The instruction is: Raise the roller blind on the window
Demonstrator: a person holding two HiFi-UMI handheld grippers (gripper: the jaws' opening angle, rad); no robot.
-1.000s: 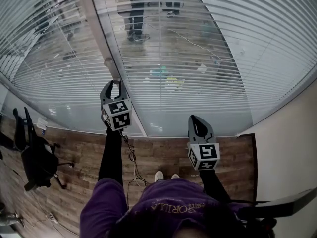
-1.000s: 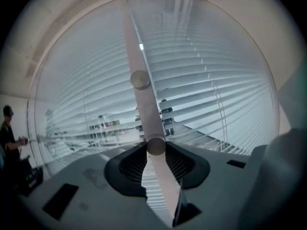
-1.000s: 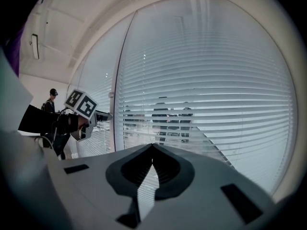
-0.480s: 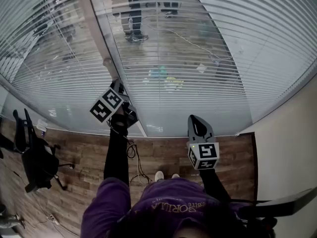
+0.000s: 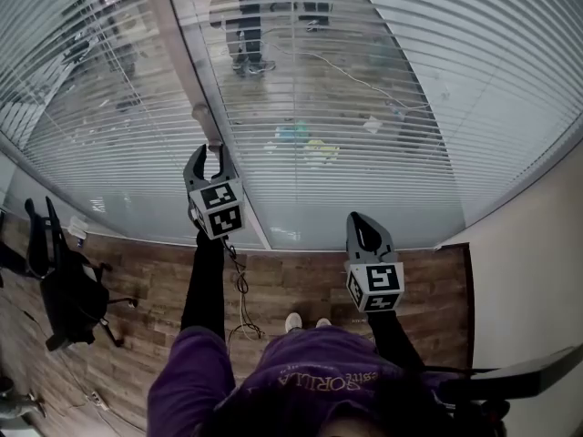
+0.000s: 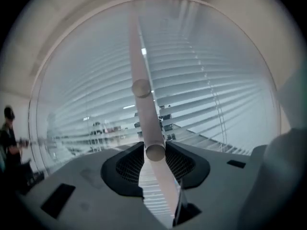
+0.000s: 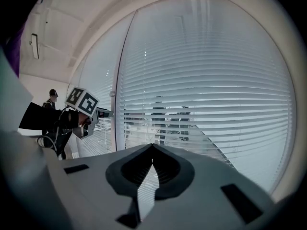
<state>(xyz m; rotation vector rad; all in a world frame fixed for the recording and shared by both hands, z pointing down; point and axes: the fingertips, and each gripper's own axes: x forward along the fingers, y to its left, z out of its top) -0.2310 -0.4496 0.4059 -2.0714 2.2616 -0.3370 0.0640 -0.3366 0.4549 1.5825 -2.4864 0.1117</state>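
While your left gripper (image 5: 207, 153) is clamped on the pale wand (image 6: 147, 121) that hangs beside the mullion (image 5: 178, 53), the blind (image 5: 392, 89) is fully down. It covers the glass to near the floor (image 5: 301, 280), and its slats are tilted open enough to show the room beyond. Your right gripper (image 5: 357, 217) is closed on nothing, held low and short of the slats.

You look to be at the start: the control is in hand, and no lift shows. Judge whether this wand raises the blind or only tilts the slats. If it only tilts them, you will need your idle gripper on a lift cord. Thin cords (image 6: 213, 99) run down the slats right of the wand, though I cannot tell whether they are pull cords.

Keep the wand's end clear of the mullion as you turn it, since the two are just beside each other. The side wall (image 5: 537, 262) is near your right arm, so you have little room there. To your left the office chair (image 5: 64, 289) stands well apart. Mind the cable (image 5: 241, 289) on the floor by your feet.
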